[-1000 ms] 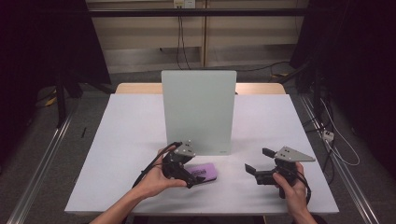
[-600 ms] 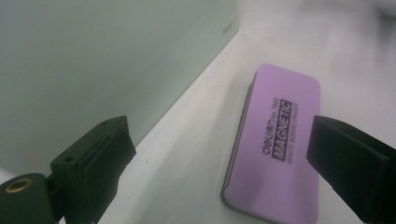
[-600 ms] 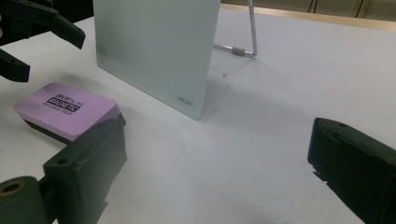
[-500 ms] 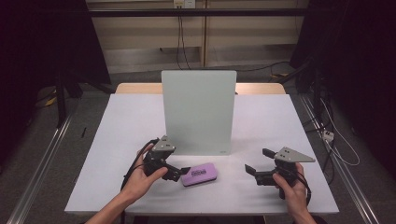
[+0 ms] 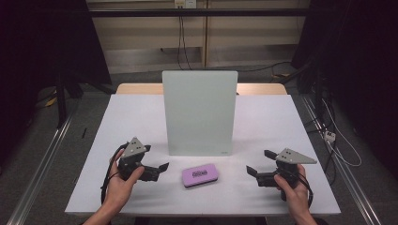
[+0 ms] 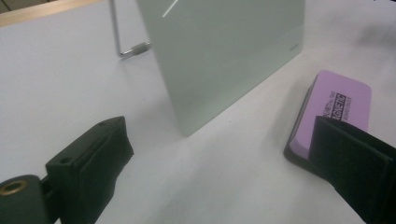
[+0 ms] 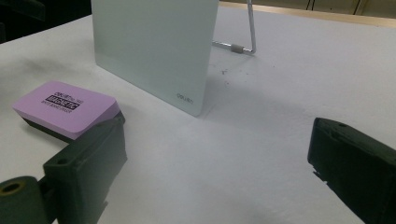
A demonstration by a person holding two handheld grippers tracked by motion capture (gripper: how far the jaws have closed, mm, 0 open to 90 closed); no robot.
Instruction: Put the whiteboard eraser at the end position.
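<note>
A pale green whiteboard (image 5: 199,112) stands upright on its wire stand in the middle of the white table (image 5: 281,122). A purple magnetic eraser (image 5: 201,175) lies flat in front of it. My left gripper (image 5: 155,158) is open, a short way left of the eraser and apart from it. My right gripper (image 5: 260,162) is open to the eraser's right, with nothing in it. In the left gripper view the eraser (image 6: 338,105) lies just beyond the right jaw and the whiteboard (image 6: 224,51) is ahead. In the right gripper view the eraser (image 7: 65,105) is beyond the left jaw, beside the whiteboard (image 7: 154,46).
The board's metal wire stand (image 7: 250,28) rests on the table behind it. A wooden strip (image 5: 141,88) runs along the table's far edge. Cables (image 5: 333,140) lie on the floor to the right. Bare tabletop lies on both sides of the board.
The left gripper has let go of the purple eraser and drawn back to the left. The eraser stays flat on the table. The right gripper has not moved.
</note>
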